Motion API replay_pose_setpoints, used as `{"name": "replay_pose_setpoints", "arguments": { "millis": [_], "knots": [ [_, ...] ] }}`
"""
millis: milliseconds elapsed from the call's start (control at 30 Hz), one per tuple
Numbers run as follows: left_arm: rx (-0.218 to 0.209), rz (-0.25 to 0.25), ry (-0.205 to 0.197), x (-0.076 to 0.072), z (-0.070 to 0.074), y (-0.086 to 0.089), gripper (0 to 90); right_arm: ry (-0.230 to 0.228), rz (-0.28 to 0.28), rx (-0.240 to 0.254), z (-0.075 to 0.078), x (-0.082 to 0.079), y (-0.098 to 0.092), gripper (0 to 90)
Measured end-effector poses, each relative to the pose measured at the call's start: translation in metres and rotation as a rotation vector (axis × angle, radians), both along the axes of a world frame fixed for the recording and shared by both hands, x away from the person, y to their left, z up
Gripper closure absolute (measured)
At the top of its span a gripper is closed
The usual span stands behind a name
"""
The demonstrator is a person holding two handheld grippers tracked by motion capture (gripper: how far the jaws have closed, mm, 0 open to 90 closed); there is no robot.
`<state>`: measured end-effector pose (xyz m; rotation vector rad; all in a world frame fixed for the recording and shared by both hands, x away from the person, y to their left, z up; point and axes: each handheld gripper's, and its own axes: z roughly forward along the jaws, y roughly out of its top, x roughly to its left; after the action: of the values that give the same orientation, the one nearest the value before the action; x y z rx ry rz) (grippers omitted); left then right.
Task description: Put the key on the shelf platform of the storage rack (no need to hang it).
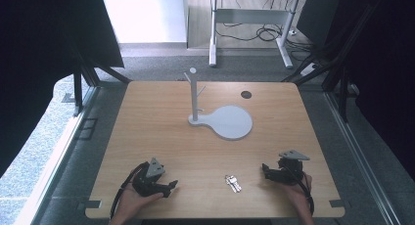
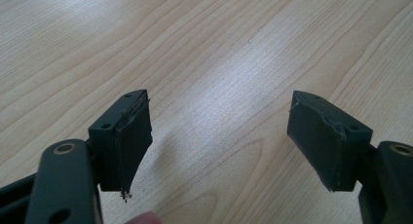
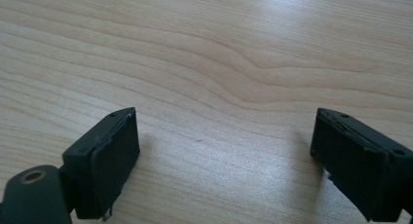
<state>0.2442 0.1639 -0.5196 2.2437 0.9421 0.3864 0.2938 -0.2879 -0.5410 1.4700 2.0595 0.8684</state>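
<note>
The small metal bunch on the table (image 1: 161, 117), prob. keys (image 1: 233, 183), is too small in the high view to be made out in detail, & the forearms are cut off at the bottom edge. The keys are seen lying flat near the front edge between the 2 grippers, nearer the right gripper (image 1: 266, 170) than the left gripper (image 1: 171, 187), touching neither. In both gripper views the jaws are seen wide apart w/ bare wood between them; a grey stand (image 1: 195, 95) w/ round base is set well behind.

Left gripper (image 1: 170, 187): black body, grey three-cornered plate on top, black cable looping off beside the hand. Right gripper (image 1: 265, 169): same build. Jaws are black blocks with screw holes and worn pad edges.
</note>
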Motion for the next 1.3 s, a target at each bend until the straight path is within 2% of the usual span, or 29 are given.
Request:
{"name": "replay_pose_setpoints", "arguments": {
  "millis": [267,333,433,467,500,533,567,600,667,833,967,1167,1300],
  "knots": [
    [-0.001,-0.001,0.001,0.0,0.0,0.0,24.5,-0.009,0.014,0.004,0.0,-0.003,-0.002,15.4],
    [0.001,-0.002,0.001,0.0,0.0,0.0,24.5,-0.002,0.003,0.0,0.003,-0.004,-0.003,22.0],
    [0.001,-0.001,0.003,0.0,-0.001,-0.001,24.5,0.003,0.016,-0.005,0.004,-0.005,-0.002,24.3],
    [0.002,0.0,0.005,0.0,-0.001,-0.001,24.5,-0.013,0.033,-0.006,0.008,-0.008,0.0,28.3],
    [0.001,0.004,0.005,-0.001,-0.001,-0.001,24.5,-0.013,0.033,-0.006,0.008,-0.008,0.0,28.3],
    [0.0,0.003,0.005,-0.001,0.0,-0.001,24.5,-0.044,0.068,0.025,0.016,-0.012,0.002,33.9],
    [-0.005,0.004,0.002,-0.002,0.001,0.0,24.4,-0.049,0.09,0.041,0.02,-0.013,0.003,34.9],
    [-0.005,0.004,0.002,-0.002,0.001,0.0,24.5,-0.05,0.106,0.048,0.025,-0.014,0.005,35.3],
    [-0.005,0.009,0.005,-0.002,0.0,0.001,24.5,-0.056,0.128,0.029,0.032,-0.014,0.011,36.5],
    [-0.006,-0.008,0.011,-0.002,-0.001,-0.001,24.5,-0.009,0.241,-0.036,0.051,-0.012,0.028,43.4],
    [-0.006,-0.011,0.009,-0.003,-0.001,-0.002,24.5,0.017,0.324,-0.078,0.07,-0.01,0.043,44.6],
    [-0.022,-0.001,0.004,-0.003,0.002,0.001,24.5,0.064,0.413,-0.059,0.088,-0.003,0.06,47.6],
    [-0.025,0.006,0.0,-0.003,0.004,0.004,24.5,0.075,0.441,-0.053,0.095,0.0,0.069,49.9]
  ]
}}
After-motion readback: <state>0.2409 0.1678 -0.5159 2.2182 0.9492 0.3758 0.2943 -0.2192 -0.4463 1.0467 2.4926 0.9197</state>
